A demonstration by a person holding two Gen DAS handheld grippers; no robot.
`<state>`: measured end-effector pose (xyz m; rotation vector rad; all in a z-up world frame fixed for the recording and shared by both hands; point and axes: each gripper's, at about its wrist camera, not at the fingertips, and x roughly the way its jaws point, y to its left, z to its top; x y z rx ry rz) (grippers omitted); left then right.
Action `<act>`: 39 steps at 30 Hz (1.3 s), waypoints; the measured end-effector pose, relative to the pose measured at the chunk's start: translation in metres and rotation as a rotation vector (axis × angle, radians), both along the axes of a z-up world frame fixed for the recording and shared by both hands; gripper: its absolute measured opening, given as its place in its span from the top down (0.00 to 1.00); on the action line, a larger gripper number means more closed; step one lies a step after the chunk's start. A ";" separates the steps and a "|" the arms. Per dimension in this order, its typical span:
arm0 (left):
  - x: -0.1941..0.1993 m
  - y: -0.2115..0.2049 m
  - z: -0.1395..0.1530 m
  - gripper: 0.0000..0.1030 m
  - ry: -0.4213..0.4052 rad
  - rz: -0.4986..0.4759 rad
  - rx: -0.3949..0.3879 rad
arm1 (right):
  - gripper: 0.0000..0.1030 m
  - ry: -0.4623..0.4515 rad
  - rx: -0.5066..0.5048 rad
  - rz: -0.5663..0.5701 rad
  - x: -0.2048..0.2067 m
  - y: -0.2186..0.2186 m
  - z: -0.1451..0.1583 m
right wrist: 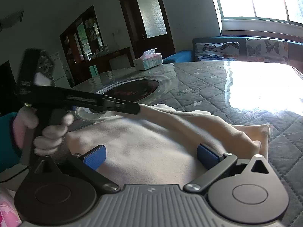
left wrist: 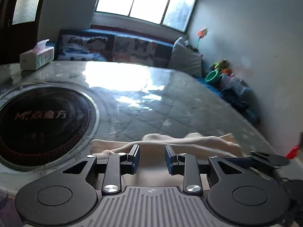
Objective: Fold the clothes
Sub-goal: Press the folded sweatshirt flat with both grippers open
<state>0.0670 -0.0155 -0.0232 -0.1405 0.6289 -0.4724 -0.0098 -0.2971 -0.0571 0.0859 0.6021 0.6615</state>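
Left wrist view. Cream garment (left wrist: 164, 141): lies bunched on the tabletop (left wrist: 161, 102), just right of the round black cooktop (left wrist: 43, 124), the landmark here. Left hand-held gripper (left wrist: 152, 158): over the garment's near edge, blue pads parted by a narrow gap, cloth beneath them, nothing pinched. Tissue box (left wrist: 37, 57): beyond the cooktop, at the far tabletop edge.

Right wrist view. Right hand-held gripper (right wrist: 151, 156): spread wide above the garment (right wrist: 151, 147), empty. Left hand-held gripper (right wrist: 139, 108) (held by a pale-gloved hand (right wrist: 50, 134)): tip at the garment's ridge nearest the cooktop (right wrist: 132, 90); whether it grips there, cannot tell.
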 end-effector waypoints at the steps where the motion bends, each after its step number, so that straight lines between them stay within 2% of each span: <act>1: -0.006 0.001 0.001 0.69 -0.008 -0.003 -0.005 | 0.00 0.002 0.009 0.000 0.000 -0.001 0.000; 8: -0.032 0.016 0.003 0.69 -0.017 0.004 -0.047 | 0.00 0.012 0.076 -0.002 0.000 -0.011 0.004; 10: -0.038 0.016 0.002 0.69 -0.022 -0.021 -0.041 | 0.00 0.022 0.096 -0.021 0.002 -0.014 0.009; 16: -0.050 0.012 -0.009 0.69 -0.020 -0.068 0.001 | 0.00 0.037 0.073 -0.036 0.021 -0.017 0.019; 20: -0.052 0.012 -0.013 0.69 -0.022 -0.070 0.010 | 0.00 0.124 0.062 -0.077 0.042 -0.022 0.010; 24: -0.052 0.014 -0.014 0.69 -0.022 -0.077 0.009 | 0.00 0.162 0.104 -0.113 0.047 -0.028 0.011; 31: -0.053 0.014 -0.015 0.67 -0.025 -0.083 0.003 | 0.00 0.149 0.125 -0.047 0.056 -0.016 0.031; 35: -0.053 0.014 -0.015 0.67 -0.025 -0.086 0.002 | 0.00 0.238 0.120 -0.046 0.076 -0.007 0.021; 37: -0.052 0.014 -0.016 0.67 -0.028 -0.086 0.004 | 0.00 0.276 0.148 -0.059 0.083 -0.010 0.014; 39: -0.053 0.014 -0.016 0.67 -0.030 -0.087 0.005 | 0.00 0.279 0.175 -0.067 0.083 -0.013 0.016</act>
